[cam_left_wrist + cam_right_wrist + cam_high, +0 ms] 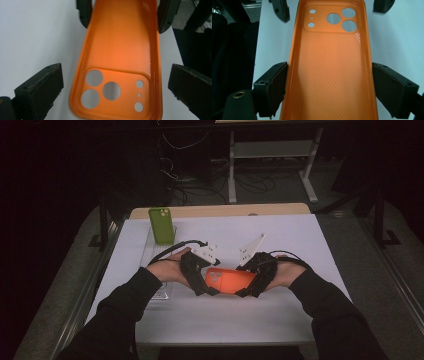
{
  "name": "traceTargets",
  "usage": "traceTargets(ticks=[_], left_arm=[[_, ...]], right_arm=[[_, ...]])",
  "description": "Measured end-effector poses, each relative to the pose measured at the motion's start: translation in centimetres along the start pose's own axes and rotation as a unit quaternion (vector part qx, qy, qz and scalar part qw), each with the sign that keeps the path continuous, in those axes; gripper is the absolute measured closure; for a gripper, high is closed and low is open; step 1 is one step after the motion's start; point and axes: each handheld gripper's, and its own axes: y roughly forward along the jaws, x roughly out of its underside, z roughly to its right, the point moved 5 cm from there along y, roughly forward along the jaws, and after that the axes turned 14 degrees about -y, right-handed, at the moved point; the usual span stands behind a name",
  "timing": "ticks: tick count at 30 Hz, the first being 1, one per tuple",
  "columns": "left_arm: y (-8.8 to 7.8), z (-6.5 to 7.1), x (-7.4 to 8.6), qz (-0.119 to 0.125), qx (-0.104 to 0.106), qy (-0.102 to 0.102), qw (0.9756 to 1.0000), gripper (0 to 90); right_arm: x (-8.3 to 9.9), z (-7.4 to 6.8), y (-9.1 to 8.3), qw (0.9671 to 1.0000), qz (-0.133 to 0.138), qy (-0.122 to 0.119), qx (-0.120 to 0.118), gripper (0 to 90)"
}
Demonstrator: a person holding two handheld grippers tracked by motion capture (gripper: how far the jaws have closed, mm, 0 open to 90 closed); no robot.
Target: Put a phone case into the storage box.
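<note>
An orange phone case point(230, 280) with camera cut-outs hangs low over the white table point(285, 235), between my two grippers. In the right gripper view, the right gripper point(329, 72) is shut on the case point(329, 62), its pads pressed against both long edges at the plain end. In the left gripper view, the camera-hole end of the case point(120, 42) lies between the jaws of the left gripper point(115, 75). A gap shows on each side, so that gripper is open. From above, the left gripper point(212, 277) and right gripper point(247, 280) face each other.
A green phone point(161, 225) stands propped in a clear tray point(150, 251) at the table's back left. The table's wooden back edge point(220, 211) lies beyond it. Dark floor, cables and a frame lie behind the table.
</note>
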Motion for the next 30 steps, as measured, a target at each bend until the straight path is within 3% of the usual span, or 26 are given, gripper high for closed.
traceTargets(ticks=[6,8,14,24,30], left_arm=[[0.34,-0.02,0.27,-0.006,0.001,0.004,1.0000,0.0],[0.27,-0.02,0.38,-0.004,0.003,0.004,1.0000,5.6],[0.14,-0.08,0.54,-0.001,0.002,0.002,1.0000,11.2],[0.24,0.03,0.74,-0.009,0.003,-0.005,0.9999,12.5],[0.15,0.09,0.81,-0.016,0.002,0.001,0.9999,14.3]], right_arm=[[-0.62,-0.19,-0.20,0.9999,-0.003,0.009,-0.009,15.5],[-0.68,-0.17,-0.18,0.9999,-0.004,0.006,-0.009,15.5],[-0.72,-0.08,-0.32,1.0000,-0.001,0.007,-0.007,15.5],[-0.86,-0.01,-0.32,0.9999,-0.002,0.002,-0.010,15.5],[-0.88,-0.12,-0.16,0.9998,-0.002,0.004,-0.017,15.5]])
